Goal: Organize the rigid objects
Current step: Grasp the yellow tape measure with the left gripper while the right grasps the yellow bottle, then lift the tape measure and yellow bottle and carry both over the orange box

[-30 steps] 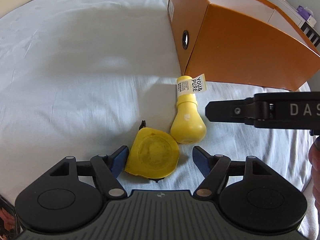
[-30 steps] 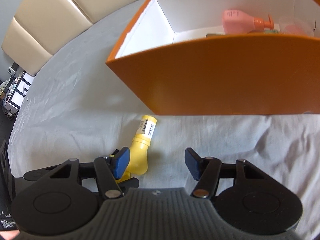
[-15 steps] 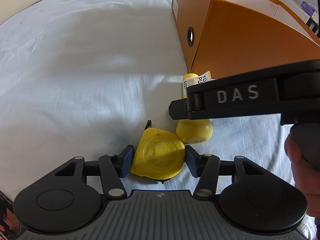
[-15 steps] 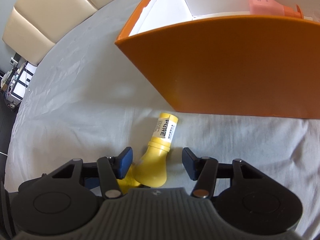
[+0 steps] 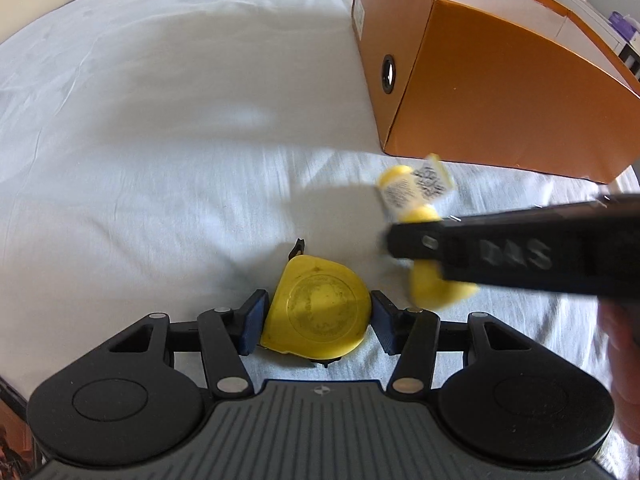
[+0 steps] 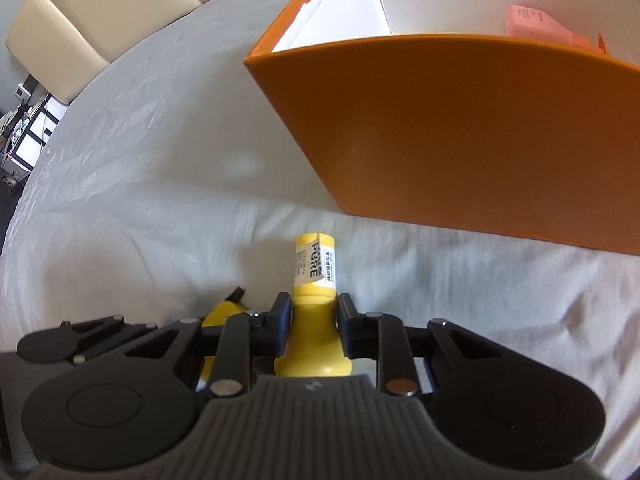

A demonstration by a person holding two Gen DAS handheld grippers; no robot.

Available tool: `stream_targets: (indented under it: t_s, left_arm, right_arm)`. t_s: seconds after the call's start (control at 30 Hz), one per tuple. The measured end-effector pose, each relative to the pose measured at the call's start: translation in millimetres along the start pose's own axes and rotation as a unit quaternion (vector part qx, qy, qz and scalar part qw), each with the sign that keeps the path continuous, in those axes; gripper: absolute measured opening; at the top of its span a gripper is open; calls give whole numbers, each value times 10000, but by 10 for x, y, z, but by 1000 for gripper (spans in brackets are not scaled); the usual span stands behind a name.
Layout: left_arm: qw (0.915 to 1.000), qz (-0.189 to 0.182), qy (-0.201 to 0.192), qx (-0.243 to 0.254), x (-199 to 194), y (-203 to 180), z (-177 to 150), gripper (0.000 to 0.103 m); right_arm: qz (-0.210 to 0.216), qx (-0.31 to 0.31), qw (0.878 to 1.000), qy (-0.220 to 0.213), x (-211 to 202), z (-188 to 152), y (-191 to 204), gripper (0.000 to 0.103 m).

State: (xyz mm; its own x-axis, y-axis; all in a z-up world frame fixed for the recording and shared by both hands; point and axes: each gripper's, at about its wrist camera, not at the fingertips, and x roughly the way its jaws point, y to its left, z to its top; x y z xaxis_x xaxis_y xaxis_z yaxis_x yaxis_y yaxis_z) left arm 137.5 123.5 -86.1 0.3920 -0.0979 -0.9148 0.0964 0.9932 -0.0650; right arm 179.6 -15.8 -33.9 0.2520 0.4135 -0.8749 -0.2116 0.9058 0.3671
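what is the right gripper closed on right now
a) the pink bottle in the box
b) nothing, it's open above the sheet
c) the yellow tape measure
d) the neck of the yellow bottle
d: in the right wrist view the right gripper has both pads pressed against the narrow neck of the yellow bottle.

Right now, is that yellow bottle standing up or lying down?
Lying down. The bottle lies along the sheet, label end towards the orange box, its neck between the right gripper's jaws.

**Bright bedroom, pale bedding**

A wrinkled white bed sheet (image 6: 160, 184) spreads ahead of the hand-held gripper, lit softly by daylight. Beyond it, upper left, stands a cream padded leather headboard (image 6: 100, 20). Dark cluttered furniture (image 6: 24, 128) sits far left.
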Motion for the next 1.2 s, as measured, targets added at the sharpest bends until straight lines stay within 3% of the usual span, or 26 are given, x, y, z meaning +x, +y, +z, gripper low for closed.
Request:
stream_targets:
  t_s: [0.3, 0.67, 0.93, 1.2]
  left_arm:
    - [9980, 182, -139, -593, -79, -34, -18, 61]
    - [9849, -264, -969, -1413, -676, -289, -85, 61]
    - [9772, -569, -1612, -1258, -1085, -654, 141, 61]
    - [9702, -910, -2033, -955, -1206, -995, 542, 61]
  right_arm:
    - [-120, -226, 9990, -362, -438, -161, -237, 24]
    - [-86, -375, 9937, -1057, -1178, -307, -445, 24]
    - [-134, -329, 9853, -1671, -1721, -349, -677, 24]
    - [-335, -371, 9746, -2183, -2118, -168, -866, 24]
